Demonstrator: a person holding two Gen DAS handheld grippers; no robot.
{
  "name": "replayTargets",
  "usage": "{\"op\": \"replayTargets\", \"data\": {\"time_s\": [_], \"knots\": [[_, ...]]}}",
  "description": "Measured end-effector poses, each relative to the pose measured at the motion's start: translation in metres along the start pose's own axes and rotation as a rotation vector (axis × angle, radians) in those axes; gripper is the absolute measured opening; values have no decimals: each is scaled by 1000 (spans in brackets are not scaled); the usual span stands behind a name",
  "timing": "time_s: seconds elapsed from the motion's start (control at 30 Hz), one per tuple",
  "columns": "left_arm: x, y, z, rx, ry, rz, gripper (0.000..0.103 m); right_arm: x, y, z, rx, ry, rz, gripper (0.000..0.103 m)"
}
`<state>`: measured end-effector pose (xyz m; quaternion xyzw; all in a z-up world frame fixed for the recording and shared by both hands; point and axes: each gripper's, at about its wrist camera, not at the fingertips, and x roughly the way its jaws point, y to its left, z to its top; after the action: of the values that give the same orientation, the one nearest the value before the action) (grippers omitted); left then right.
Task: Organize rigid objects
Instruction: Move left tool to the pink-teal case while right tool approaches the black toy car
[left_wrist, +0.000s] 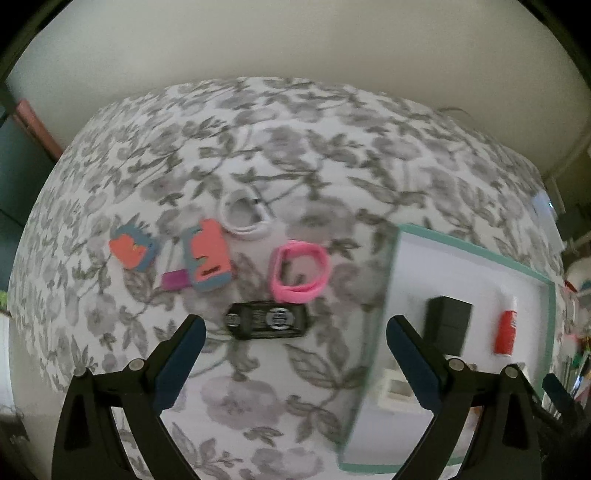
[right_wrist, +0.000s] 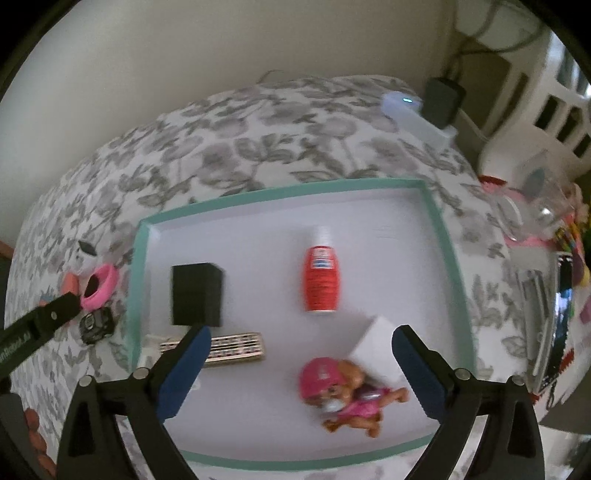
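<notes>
Through the left wrist camera I see my left gripper (left_wrist: 295, 332) spread wide with nothing between its pads, hanging over the floral cloth (left_wrist: 258, 129). Just ahead lies a black remote (left_wrist: 266, 319), with a pink band (left_wrist: 300, 271), a white ring (left_wrist: 245, 216) and two coral-and-blue pieces (left_wrist: 208, 254) beyond it (all a bit blurred). Through the right wrist camera my right gripper (right_wrist: 301, 343) also gapes empty above the teal-rimmed tray (right_wrist: 137, 280), which holds a black block (right_wrist: 196, 293), a red bottle (right_wrist: 320, 278), a patterned flat box (right_wrist: 236, 349), a white box (right_wrist: 376, 347) and a toy puppy (right_wrist: 341, 391) in pink near my right pad.
</notes>
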<state>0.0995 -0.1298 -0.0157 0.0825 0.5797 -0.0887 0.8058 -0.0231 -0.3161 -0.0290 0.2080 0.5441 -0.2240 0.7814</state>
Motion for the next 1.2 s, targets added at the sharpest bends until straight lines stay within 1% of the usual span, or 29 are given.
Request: {"op": "replayTargets", "data": {"time_s": [0.2,0.4,0.57,0.8,0.87,1.0,1.2], "knots": [[2,49,6,-88,-14,36,99,-2,39,-5,-59,-12,24,103],[-1,111,12,-187,-37,83,99,-6,83,-9,-122,-30,86,102],[-4,161,13,-265,-62,117,99,-11,122,-12,-188,-64,127,102],[0,218,18,-363,-69,132,99,-7,163,-15,-230,-70,205,102],[4,230,21,-383,-65,129,99,-2,172,-15,-244,-63,218,103],[16,240,27,-396,-51,125,99,9,183,-14,-250,-47,224,102],[34,236,35,-371,-31,118,99,33,201,-15,-272,2,234,103]]}}
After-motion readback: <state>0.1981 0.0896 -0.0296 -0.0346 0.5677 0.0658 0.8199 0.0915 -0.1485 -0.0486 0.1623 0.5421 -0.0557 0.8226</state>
